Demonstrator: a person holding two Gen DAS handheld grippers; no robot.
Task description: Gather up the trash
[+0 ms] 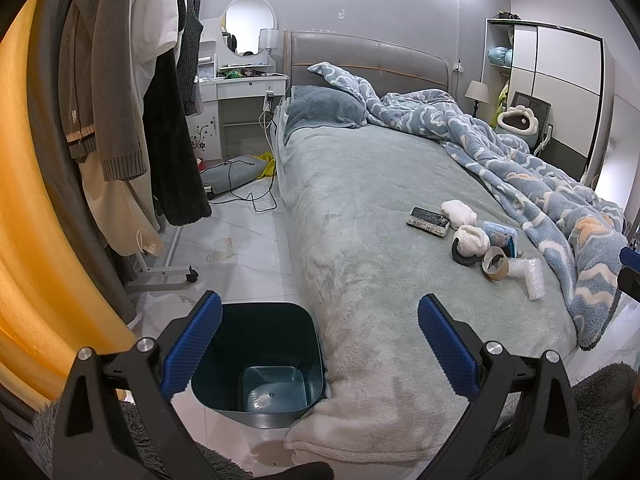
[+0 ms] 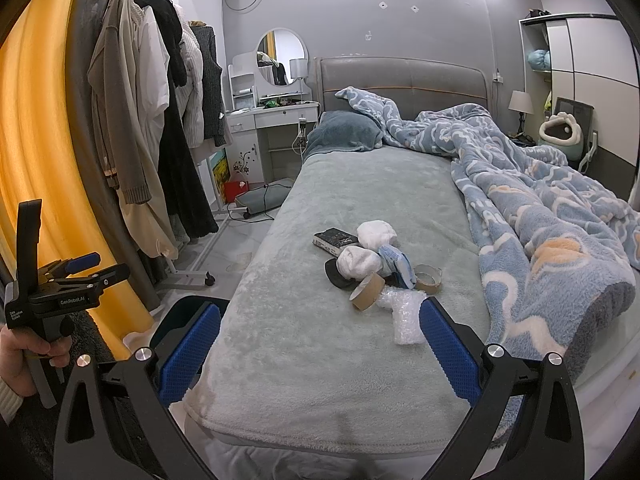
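Our left gripper (image 1: 319,340) and right gripper (image 2: 320,346) both spread wide, empty, bubble wrap (image 2: 405,316) lengthwise toward us, cardboard tape core (image 2: 366,291) perhaps lying sideways, bin (image 1: 260,364) beside bed (image 1: 380,208).

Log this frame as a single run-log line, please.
phase: start | left gripper: open, empty, above bin | right gripper: open, empty, near bubble wrap | trash pile on bed: untouched

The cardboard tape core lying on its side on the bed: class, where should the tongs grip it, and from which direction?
Grip the cardboard tape core across its curved wall, coming from above with the right tongs. It lies on its side, so the rounded wall faces upward.
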